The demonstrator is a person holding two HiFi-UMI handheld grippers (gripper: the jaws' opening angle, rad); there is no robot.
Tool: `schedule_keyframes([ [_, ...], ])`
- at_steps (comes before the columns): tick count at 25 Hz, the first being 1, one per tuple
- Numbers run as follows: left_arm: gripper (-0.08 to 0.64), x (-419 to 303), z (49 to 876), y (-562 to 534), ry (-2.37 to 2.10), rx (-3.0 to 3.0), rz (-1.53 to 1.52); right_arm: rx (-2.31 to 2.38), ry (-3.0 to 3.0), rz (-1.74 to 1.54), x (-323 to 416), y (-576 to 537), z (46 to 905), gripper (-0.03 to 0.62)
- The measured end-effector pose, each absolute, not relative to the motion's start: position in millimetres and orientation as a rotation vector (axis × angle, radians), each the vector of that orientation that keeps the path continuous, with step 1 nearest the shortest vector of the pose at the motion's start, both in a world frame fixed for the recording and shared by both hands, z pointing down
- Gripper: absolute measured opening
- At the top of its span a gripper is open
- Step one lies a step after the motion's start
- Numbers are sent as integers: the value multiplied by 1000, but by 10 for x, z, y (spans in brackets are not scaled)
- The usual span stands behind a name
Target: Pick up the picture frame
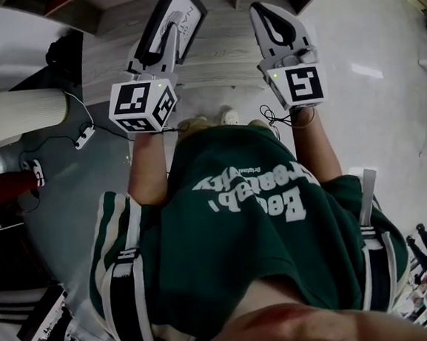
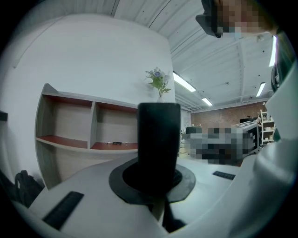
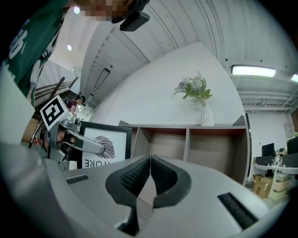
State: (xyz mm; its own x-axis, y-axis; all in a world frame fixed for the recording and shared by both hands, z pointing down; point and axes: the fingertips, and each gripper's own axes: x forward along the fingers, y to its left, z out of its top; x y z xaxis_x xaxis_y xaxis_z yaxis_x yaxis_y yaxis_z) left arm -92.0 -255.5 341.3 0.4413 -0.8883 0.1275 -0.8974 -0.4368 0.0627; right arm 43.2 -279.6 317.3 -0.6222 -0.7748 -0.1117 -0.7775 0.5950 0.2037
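Observation:
The picture frame [image 1: 176, 22] has a black border and a white print with a fingerprint design. My left gripper [image 1: 155, 51] is shut on it and holds it in the air in front of the shelf unit [image 1: 222, 54]. In the left gripper view the frame [image 2: 158, 139] stands edge-on as a dark bar between the jaws of the left gripper [image 2: 157, 185]. My right gripper [image 1: 264, 11] is beside it on the right, shut and empty. In the right gripper view the pads of the right gripper [image 3: 150, 179] meet, and the frame [image 3: 108, 145] shows at the left.
The shelf unit [image 3: 186, 146] has open compartments and bears a vase of flowers [image 3: 204, 111] on top. A white ribbed cylinder [image 1: 23, 116], a red object [image 1: 3, 188] and cables with a power strip [image 1: 84, 136] are on the floor at the left.

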Motion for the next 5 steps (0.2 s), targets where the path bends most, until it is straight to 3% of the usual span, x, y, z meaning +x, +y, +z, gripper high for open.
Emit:
schedule_keyframes([
  [5, 26, -948, 3389, -2526, -1597, 2571, 122, -1345, 2801, 352, 395, -2761, 3155, 34],
])
